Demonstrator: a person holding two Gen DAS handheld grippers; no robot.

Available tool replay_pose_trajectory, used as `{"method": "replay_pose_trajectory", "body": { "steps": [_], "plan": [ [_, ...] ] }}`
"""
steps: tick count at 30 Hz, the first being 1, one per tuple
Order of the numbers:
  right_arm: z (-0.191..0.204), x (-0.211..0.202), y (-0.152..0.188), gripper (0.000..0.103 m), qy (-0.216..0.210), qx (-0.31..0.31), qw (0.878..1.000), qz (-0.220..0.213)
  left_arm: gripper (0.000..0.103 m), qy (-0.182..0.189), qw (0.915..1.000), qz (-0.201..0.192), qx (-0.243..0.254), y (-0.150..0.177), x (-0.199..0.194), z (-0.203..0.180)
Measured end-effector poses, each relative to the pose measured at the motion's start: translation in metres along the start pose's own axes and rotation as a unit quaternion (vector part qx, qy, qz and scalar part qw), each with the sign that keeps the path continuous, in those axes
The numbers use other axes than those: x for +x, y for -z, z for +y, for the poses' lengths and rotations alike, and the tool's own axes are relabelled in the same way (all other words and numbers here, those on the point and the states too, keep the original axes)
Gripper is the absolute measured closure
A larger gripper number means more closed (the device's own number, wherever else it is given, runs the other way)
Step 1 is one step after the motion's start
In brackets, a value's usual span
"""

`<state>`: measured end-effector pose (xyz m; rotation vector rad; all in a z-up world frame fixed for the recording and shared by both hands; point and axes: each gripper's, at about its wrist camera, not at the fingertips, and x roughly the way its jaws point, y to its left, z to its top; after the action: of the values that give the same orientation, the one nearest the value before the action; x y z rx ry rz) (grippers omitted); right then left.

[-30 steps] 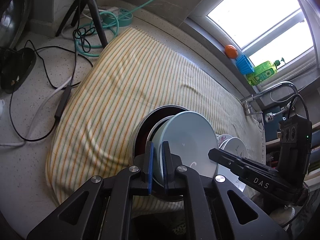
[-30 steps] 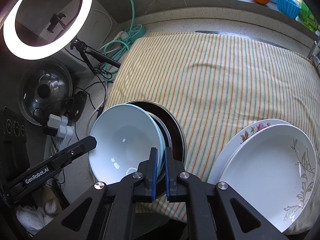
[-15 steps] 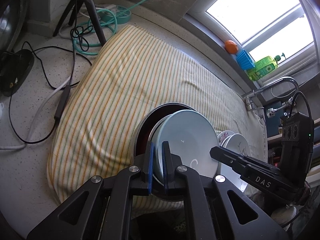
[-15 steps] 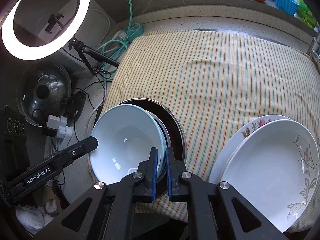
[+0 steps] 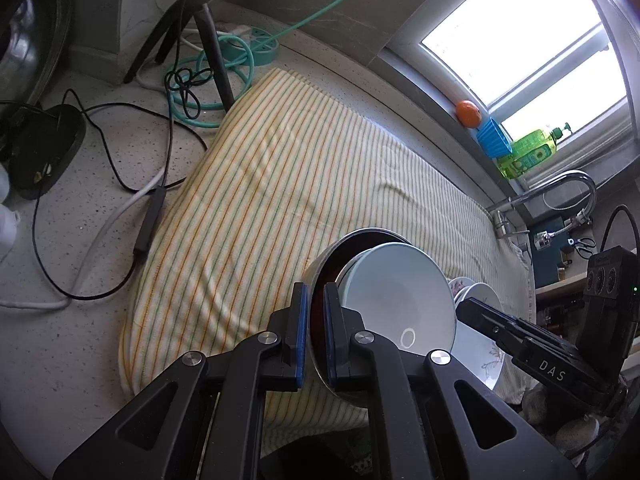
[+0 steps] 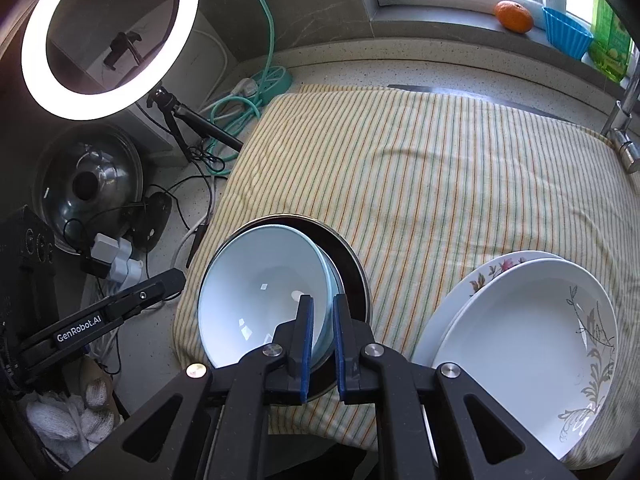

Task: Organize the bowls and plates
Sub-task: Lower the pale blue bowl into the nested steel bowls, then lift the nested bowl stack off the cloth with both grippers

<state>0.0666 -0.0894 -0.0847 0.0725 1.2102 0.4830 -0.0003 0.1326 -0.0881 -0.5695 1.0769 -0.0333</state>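
Gripping opposite rims, the left gripper (image 5: 316,330) pinches the steel bowl (image 5: 320,354) while the right gripper (image 6: 322,342) pinches the pale blue bowl (image 6: 260,300) nested inside, tilted over the striped cloth (image 6: 420,200) beside stacked plates (image 6: 524,328).

Pale blue bowl (image 6: 264,300) nested in a metal bowl (image 6: 352,276) that's dark brown inside. The towel (image 6: 440,184) under them has thin orange and green stripes on cream. At 4 o'clock, a white plate (image 6: 524,328) with a grey leafy vine print, stacked on a pink-floral plate (image 6: 486,274). At 1 o'clock: orange tangerine (image 6: 513,16), blue ribbed cup (image 6: 566,38), lime-green bottle (image 6: 608,44).
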Motion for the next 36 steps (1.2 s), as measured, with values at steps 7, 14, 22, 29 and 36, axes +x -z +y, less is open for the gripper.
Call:
{"method": "replay_pose_trajectory", "body": {
  "steps": [7, 14, 22, 29, 36],
  "plan": [
    [0.005, -0.013, -0.004, 0.091, 0.016, -0.008, 0.999, -0.027, 0.097, 0.013, 0.9997, -0.017, -0.014, -0.004, -0.011, 0.007],
    [-0.001, -0.020, 0.004, 0.085, 0.015, 0.011, 0.998, -0.057, 0.097, 0.016, 0.9994, -0.030, 0.003, 0.001, -0.022, -0.001],
    [-0.020, -0.029, 0.019, 0.084, 0.016, 0.047, 0.995, -0.090, 0.096, 0.011, 0.9992, -0.039, -0.007, 0.005, -0.031, 0.010],
    [-0.034, -0.037, 0.026, 0.084, 0.013, 0.066, 0.993, -0.100, 0.096, 0.015, 0.9991, -0.031, -0.025, 0.004, -0.026, 0.019],
    [-0.040, -0.025, 0.028, 0.084, 0.001, 0.080, 0.994, -0.073, 0.096, 0.024, 0.9996, -0.006, -0.016, 0.007, -0.009, 0.016]
  ]
}}
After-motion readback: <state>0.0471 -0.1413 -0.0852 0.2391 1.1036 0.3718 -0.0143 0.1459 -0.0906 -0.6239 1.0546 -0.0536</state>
